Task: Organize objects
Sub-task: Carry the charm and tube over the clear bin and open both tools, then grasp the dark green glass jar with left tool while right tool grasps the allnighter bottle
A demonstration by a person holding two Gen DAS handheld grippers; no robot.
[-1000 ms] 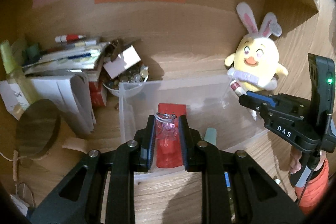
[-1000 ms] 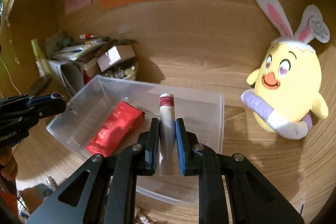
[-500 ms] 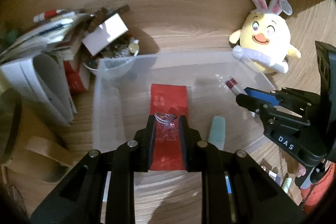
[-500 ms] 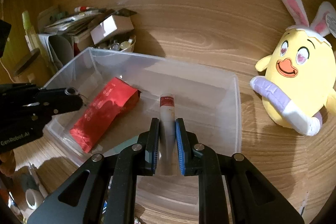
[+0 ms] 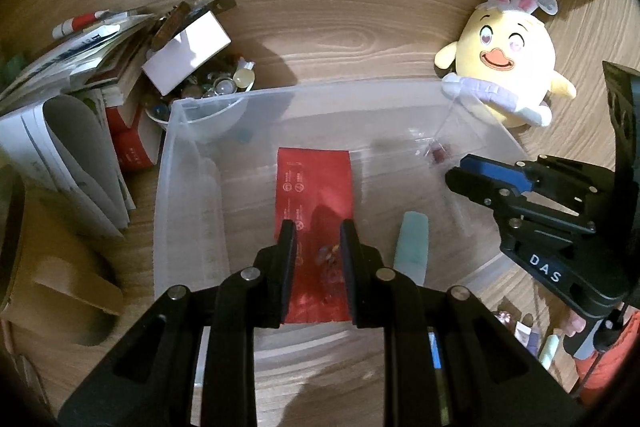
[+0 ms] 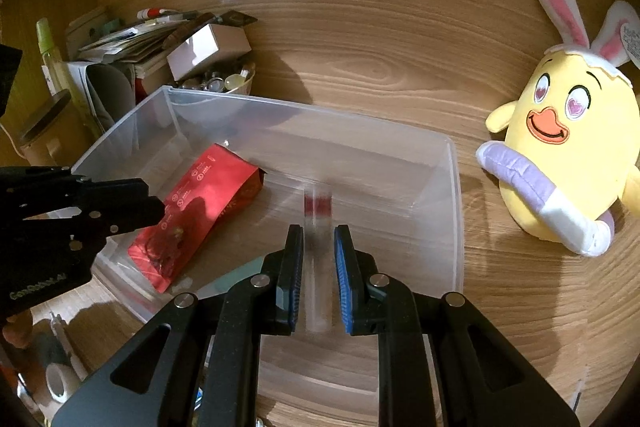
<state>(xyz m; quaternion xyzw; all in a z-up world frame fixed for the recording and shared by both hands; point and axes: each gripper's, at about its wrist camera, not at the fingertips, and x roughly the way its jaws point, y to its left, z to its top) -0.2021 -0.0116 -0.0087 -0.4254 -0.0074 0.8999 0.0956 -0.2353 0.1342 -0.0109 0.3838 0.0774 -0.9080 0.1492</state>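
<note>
A clear plastic bin (image 5: 192, 163) (image 6: 452, 195) sits on the wooden surface. In it lie a red packet (image 5: 312, 171) (image 6: 208, 195) and a pale green stick (image 5: 410, 241). My left gripper (image 5: 318, 231) is open above the bin; a small clear pink trinket (image 5: 328, 259) lies on the red packet below its jaws. My right gripper (image 6: 317, 239) is open over the bin's right half. A blurred white tube with a red band (image 6: 317, 223) is between its jaws, untouched by the pads. The right gripper also shows in the left wrist view (image 5: 464, 175).
A yellow bunny-eared plush (image 6: 568, 147) (image 5: 508, 75) stands right of the bin. A pile of papers, a white box (image 5: 188, 53) and a bowl of small items (image 6: 224, 81) crowd the left. Small objects lie near the table's front edge (image 5: 532, 335).
Both grippers have opened. The pink trinket dropped from the left jaws onto the red packet; the white tube is slipping free of the right jaws. Both grippers lowered toward the bin.
</note>
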